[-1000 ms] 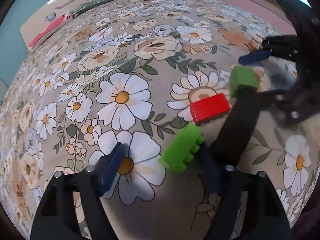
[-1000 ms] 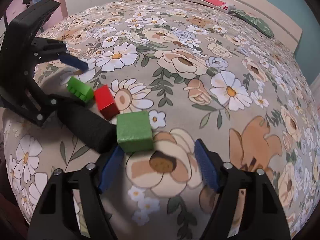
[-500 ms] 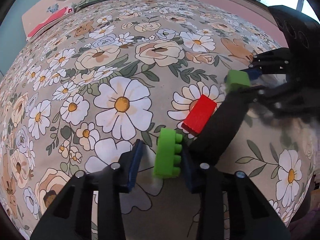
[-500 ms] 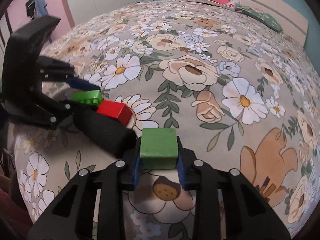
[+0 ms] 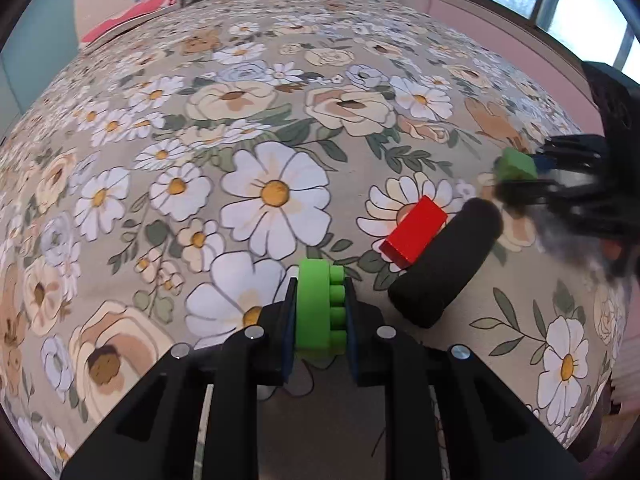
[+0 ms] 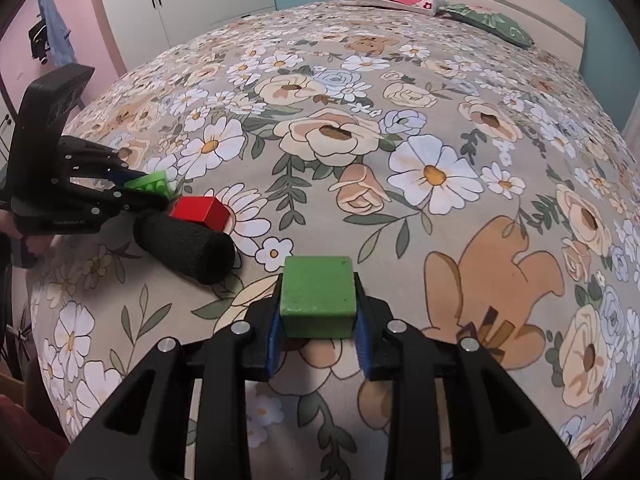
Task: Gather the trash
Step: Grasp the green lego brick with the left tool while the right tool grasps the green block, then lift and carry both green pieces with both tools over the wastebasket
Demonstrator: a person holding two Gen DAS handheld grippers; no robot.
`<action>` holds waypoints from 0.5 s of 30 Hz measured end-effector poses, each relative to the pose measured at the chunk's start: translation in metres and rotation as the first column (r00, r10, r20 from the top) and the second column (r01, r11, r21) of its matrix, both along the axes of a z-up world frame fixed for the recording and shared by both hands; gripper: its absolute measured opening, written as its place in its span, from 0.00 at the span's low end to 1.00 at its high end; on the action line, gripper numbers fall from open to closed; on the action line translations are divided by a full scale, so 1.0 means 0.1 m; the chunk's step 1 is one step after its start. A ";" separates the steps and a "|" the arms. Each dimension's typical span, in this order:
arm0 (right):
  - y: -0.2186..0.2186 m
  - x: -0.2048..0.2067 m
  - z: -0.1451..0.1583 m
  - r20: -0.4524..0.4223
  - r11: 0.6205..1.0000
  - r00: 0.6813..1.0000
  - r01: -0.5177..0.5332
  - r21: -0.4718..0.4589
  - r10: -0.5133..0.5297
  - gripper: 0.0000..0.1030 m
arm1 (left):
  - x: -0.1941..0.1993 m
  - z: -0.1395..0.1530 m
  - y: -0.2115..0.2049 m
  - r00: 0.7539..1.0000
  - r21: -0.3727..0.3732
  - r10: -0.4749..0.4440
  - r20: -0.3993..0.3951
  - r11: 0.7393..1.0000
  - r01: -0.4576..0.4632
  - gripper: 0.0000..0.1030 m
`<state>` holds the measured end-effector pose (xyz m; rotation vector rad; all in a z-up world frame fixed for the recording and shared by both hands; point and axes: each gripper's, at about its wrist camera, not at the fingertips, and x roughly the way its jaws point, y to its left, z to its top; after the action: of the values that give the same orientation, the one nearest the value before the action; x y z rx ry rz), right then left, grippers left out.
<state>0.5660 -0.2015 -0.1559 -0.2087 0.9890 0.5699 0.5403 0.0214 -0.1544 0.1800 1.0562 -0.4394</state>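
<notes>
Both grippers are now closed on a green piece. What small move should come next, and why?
Probably lift both straight up off the bed. The left gripper is shut on the studded green brick and the right gripper on the green cube, so both grips look complete. A straight lift keeps clear of the red block and black roll lying close by.

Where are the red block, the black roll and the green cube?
red block (image 5: 414, 232), left wrist view, top face
black roll (image 6: 182, 246), right wrist view, middle of its side
green cube (image 6: 318, 298), right wrist view, front face
</notes>
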 end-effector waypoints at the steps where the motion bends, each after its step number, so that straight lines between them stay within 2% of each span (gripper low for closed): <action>1: 0.00 -0.02 0.05 0.004 1.000 1.000 0.005 0.004 -0.005 0.30 | -0.02 0.05 0.02 1.000 0.000 0.013 0.005 1.000 -0.013 0.22; 9: -0.01 -0.26 0.59 0.083 1.000 0.996 0.025 0.004 -0.025 0.30 | -0.20 0.62 0.12 0.992 -0.017 0.103 0.072 0.995 -0.102 0.22; 15: -0.01 -0.65 1.28 0.179 0.999 0.983 0.038 0.011 -0.039 0.30 | -0.54 1.29 0.08 0.978 -0.023 0.140 0.156 0.990 -0.138 0.22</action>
<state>0.5006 -0.2028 -0.0283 -0.2296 0.8147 0.5098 0.4862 0.0295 -0.0253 0.1272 0.9044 -0.2994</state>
